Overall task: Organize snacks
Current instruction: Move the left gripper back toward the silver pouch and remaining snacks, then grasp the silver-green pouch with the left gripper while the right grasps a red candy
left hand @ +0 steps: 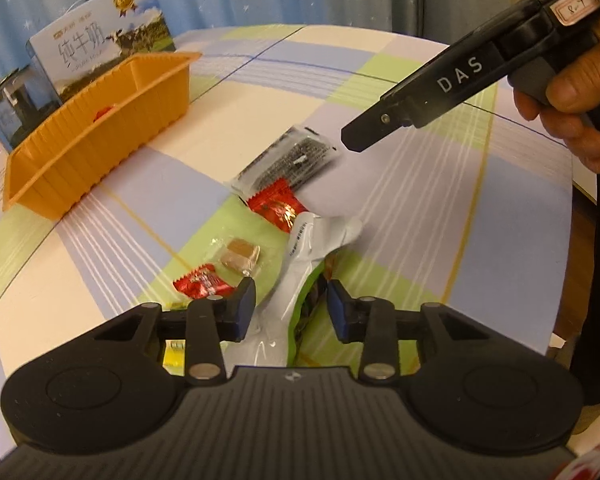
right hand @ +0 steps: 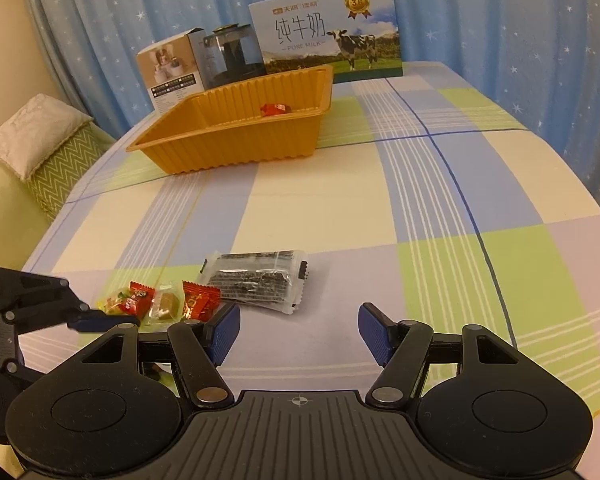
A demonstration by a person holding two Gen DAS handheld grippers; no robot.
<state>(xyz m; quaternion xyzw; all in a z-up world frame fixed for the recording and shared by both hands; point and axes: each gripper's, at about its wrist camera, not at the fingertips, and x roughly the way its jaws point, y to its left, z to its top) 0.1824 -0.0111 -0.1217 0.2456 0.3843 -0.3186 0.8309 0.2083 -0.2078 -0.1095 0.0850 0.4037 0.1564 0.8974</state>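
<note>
Both claws hang low over the checked tablecloth [right hand: 420, 200] — the left claw [left hand: 291, 304] with its jaws narrowed around a white-and-green packet [left hand: 300, 276], though whether the pads press on it I cannot tell; the right claw [right hand: 299, 330] stands apart and empty, just short of a dark seaweed packet [right hand: 256, 280]. Red candies [right hand: 140, 300] lie beside it. One candy [right hand: 276, 109] sits in the orange tray [right hand: 204, 152] — well apart, before a milk box [right hand: 328, 40].

Warm indoor light, soft shadows, fisheye-bent edges, dark corners, slight blur
</note>
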